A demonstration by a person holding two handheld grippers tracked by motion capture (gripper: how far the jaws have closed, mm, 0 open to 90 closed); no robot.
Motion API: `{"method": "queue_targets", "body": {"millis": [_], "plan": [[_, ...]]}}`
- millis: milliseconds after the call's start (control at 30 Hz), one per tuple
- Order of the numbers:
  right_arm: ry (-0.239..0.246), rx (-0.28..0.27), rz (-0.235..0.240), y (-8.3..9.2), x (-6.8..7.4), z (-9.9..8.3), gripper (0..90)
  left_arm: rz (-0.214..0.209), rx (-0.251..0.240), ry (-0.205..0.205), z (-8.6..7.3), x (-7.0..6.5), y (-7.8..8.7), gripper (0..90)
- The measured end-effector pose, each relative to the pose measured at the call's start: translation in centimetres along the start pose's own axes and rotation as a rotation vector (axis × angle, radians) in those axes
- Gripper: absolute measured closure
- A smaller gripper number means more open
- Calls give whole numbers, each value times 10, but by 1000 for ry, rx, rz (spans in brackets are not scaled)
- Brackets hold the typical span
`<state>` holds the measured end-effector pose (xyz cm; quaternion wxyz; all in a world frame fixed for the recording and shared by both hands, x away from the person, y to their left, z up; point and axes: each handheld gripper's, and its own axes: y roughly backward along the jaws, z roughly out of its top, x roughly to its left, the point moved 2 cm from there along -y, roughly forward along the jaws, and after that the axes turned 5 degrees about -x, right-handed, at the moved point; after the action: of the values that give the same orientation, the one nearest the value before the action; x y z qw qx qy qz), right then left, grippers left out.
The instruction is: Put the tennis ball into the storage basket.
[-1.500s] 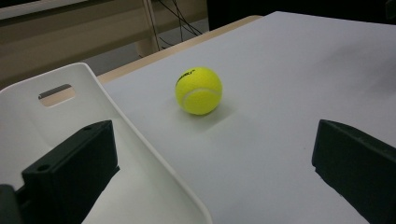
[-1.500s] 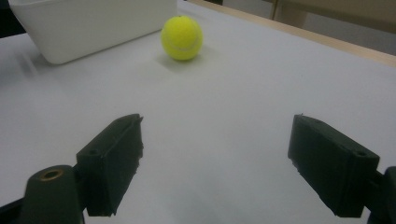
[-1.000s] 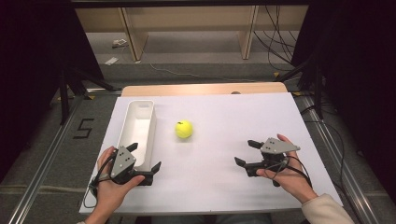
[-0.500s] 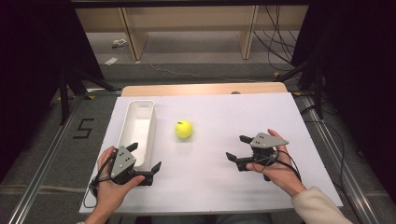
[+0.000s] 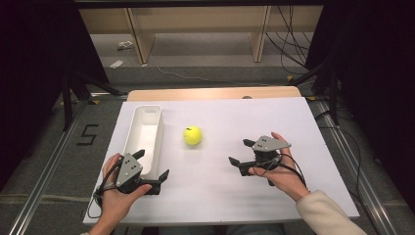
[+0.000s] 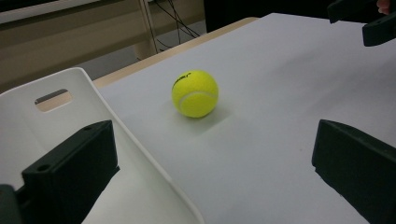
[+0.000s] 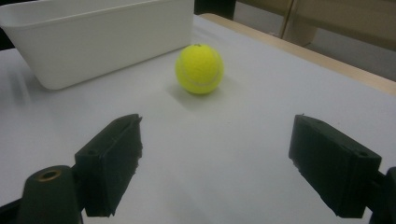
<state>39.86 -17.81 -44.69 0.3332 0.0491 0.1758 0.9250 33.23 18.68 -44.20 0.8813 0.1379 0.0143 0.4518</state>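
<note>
A yellow tennis ball (image 5: 193, 135) lies on the white table, just right of a long white bin (image 5: 147, 108). My left gripper (image 5: 152, 164) rests at the bin's near end, open, one jaw over the bin and the other on the table beside it. In the left gripper view the ball (image 6: 194, 93) sits ahead between the spread jaws, with the bin wall (image 6: 93, 98) at left. My right gripper (image 5: 239, 152) is open, to the right of the ball and a little nearer, pointing left at it. The right gripper view has the ball (image 7: 199, 69) beyond the empty jaws and the bin (image 7: 102, 42) behind.
The white tabletop (image 5: 303, 122) ends in a wooden strip (image 5: 210, 93) at the far edge. Beyond it are wooden shelf legs and cables on the floor. The right gripper's jaws (image 6: 369, 21) show at the top right of the left gripper view.
My right gripper has moved left and slightly away from the person, closer to the ball. The left gripper, ball and bin have stayed in place.
</note>
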Motion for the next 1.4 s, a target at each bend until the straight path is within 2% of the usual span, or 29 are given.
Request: {"method": "queue_targets", "body": {"millis": [367, 900, 1400], "plan": [[5, -3, -4, -11, 0, 6, 168, 0, -3, 0, 1, 0, 0, 0], [5, 4, -4, -38, 0, 14, 166, -2, -11, 4, 1, 0, 1, 0], [6, 10, -5, -50, 0, 18, 166, -6, -18, 4, 1, 2, 0, 0]]}}
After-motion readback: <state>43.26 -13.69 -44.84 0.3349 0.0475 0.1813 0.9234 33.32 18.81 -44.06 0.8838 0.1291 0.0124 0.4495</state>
